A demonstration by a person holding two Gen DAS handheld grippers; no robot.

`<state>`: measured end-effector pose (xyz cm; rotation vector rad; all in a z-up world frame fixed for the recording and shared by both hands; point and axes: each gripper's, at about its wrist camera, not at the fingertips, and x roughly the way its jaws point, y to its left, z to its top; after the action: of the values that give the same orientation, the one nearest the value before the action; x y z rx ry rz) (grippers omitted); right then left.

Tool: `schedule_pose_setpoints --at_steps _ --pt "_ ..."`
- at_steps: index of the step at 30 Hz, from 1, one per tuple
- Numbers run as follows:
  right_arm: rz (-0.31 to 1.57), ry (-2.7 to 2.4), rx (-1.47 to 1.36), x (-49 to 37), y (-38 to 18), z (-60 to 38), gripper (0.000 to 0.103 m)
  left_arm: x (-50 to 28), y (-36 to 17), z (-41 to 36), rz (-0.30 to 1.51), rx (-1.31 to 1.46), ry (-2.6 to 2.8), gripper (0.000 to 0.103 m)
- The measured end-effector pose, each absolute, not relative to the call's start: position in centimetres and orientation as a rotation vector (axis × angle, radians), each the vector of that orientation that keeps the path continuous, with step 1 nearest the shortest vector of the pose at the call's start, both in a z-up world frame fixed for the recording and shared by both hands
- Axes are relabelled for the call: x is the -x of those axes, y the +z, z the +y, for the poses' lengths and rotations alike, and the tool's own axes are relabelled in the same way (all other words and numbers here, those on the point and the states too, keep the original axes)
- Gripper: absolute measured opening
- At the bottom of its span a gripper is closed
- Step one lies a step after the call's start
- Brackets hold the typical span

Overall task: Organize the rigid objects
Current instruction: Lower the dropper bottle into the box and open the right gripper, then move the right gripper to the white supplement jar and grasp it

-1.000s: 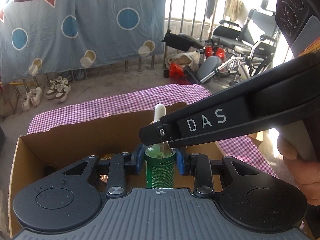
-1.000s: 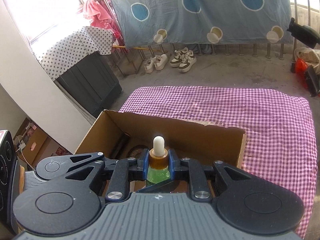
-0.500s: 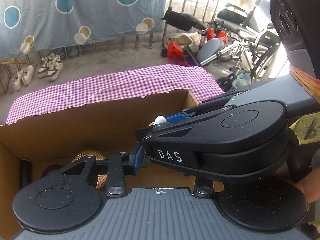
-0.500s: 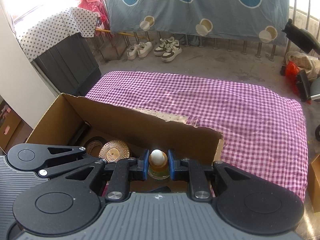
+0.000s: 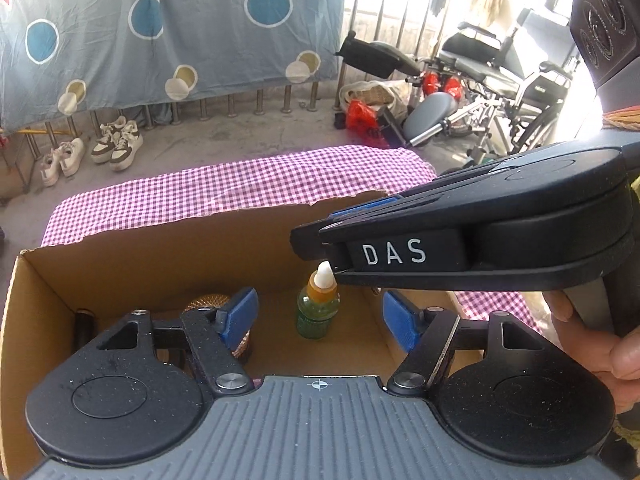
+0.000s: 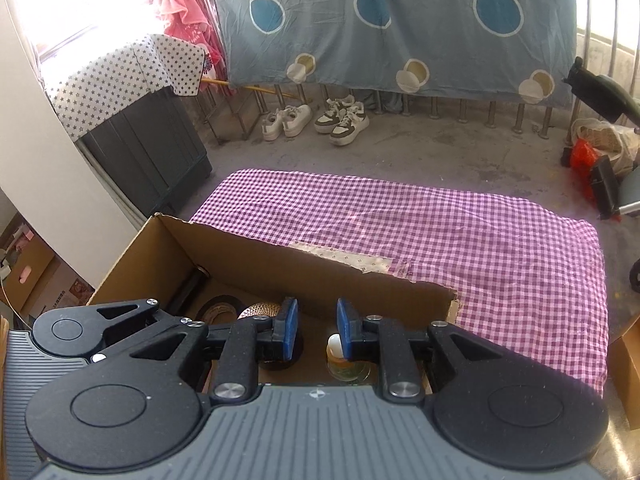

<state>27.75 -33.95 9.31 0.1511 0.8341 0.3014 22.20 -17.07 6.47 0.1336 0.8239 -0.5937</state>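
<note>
A small green dropper bottle [image 5: 318, 308] with an orange neck and white tip stands upright on the floor of the cardboard box [image 5: 160, 248]. My left gripper [image 5: 320, 320] is open above the box, the bottle between and beyond its blue pads. My right gripper [image 6: 316, 328] is open too, just above the bottle [image 6: 340, 360], which shows below its right pad. The right gripper's body [image 5: 460, 236] crosses the left wrist view over the bottle.
Inside the box are a copper-coloured round lid [image 5: 208, 304], a black tape roll [image 6: 222, 308] and a dark cylinder [image 5: 84, 324]. The box sits on a purple checked cloth [image 6: 460, 232]. Shoes, a wheelchair and a dark cabinet stand on the floor beyond.
Both grippers held the bottle over the box, lowered it in, and have opened. The bottle now stands free on the box floor.
</note>
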Motion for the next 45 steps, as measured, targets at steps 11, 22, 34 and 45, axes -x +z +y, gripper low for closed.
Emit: schedule_pose_setpoints --at_steps 11,22,34,45 --pt "0.604 0.308 -0.188 -14.7 15.9 -33.3 0.062 -12.2 10.9 -10.8 0.618 -0.144 -0.617 0.102" --pt "0.573 0.396 -0.329 -5.2 15.6 -29.6 0.070 -7.6 7.6 -1.3 0.685 -0.076 -0.484 0.102" --pt "0.742 0.468 -0.568 -8.4 7.3 -22.7 0.068 -8.6 2.0 1.6 0.682 -0.093 -0.370 0.102" --pt "0.817 0.480 -0.581 -12.8 4.8 -18.8 0.061 -10.2 0.1 0.5 0.674 -0.111 -0.369 0.098"
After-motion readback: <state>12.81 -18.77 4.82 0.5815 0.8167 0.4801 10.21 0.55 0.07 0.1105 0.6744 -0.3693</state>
